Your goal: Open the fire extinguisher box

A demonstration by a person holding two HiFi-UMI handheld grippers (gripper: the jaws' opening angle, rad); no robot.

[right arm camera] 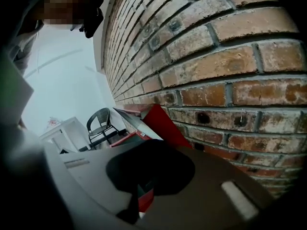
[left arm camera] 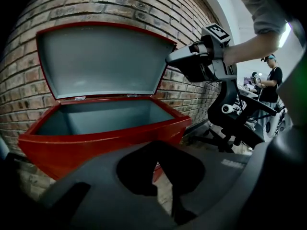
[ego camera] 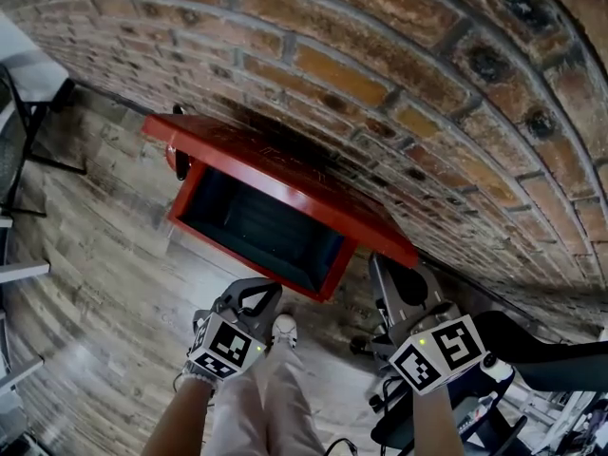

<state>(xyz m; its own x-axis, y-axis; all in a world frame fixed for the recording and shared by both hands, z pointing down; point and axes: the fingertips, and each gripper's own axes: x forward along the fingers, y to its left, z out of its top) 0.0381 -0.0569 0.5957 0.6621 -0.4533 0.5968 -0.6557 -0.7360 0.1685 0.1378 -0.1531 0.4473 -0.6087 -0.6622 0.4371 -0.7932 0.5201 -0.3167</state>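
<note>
Likely an office-type workroom: a bare brick wall [ego camera: 399, 84] rises ahead of the left gripper's [ego camera: 258, 293] jaws and runs along the right of the right gripper's [right arm camera: 138, 202] jaws, with a wood-plank floor [ego camera: 104, 255] below both. A red box [left arm camera: 105, 133] stands at the foot of the wall just ahead of the left jaws, and to their right are a swivel chair [left arm camera: 235, 116] and, farther off, a person [left arm camera: 271, 80] at a desk. Ahead and left of the right jaws stand a black chair [right arm camera: 101, 123] and a white table [right arm camera: 64, 128]
</note>
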